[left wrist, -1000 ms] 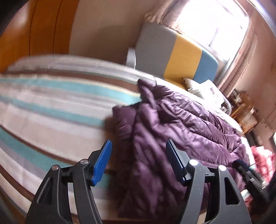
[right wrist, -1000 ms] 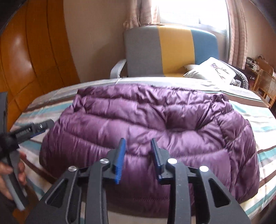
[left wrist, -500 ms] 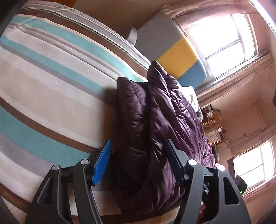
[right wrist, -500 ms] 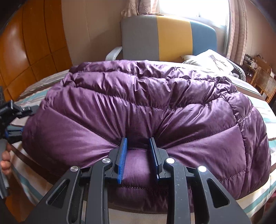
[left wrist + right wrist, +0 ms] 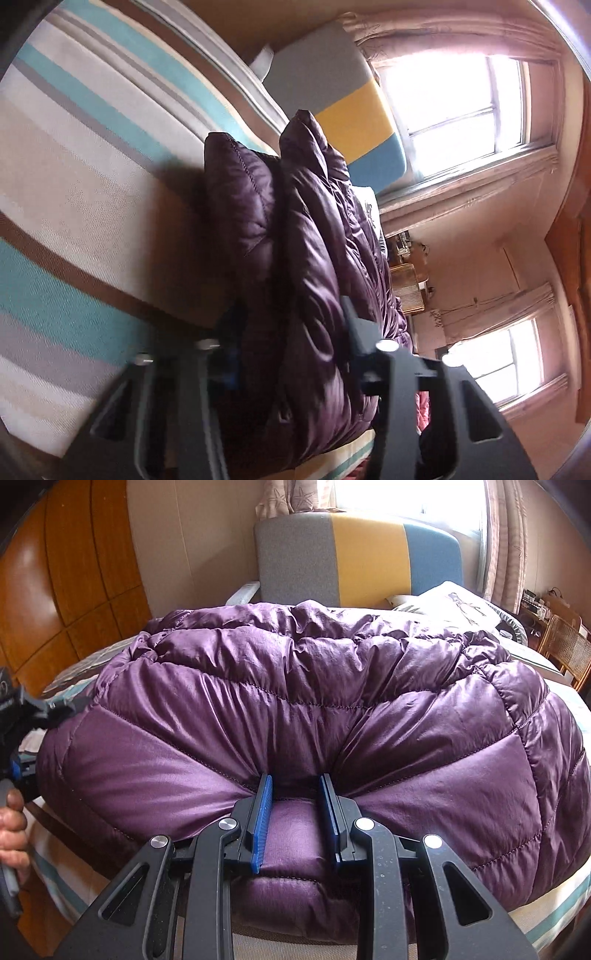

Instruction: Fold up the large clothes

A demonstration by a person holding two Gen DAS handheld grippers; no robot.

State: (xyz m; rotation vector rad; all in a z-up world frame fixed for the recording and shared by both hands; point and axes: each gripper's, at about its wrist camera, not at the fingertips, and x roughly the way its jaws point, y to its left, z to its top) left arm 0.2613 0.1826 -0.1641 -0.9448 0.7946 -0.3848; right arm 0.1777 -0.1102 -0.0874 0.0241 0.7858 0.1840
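While jacket (image 5: 295, 716) bunched — both hand-held grippers clamp.

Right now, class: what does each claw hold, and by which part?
Both hold the purple jacket: the right claw pinches its near edge, the left claw, just closing, clamps its stacked layers at one end.

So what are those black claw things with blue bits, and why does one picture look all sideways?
They are grabbers, like big tongs. A person holds one in each hand, and each has a little camera looking along its fingers. One picture is from the left gripper, which is tipped over, so the room looks sideways. The other is from the right gripper. A puffy purple jacket lies on a bed with a striped sheet. The right gripper pinches the jacket's near edge. The left one has just been closing on the jacket's end, which bulges between its fingers. You can see the person's hand holding it.
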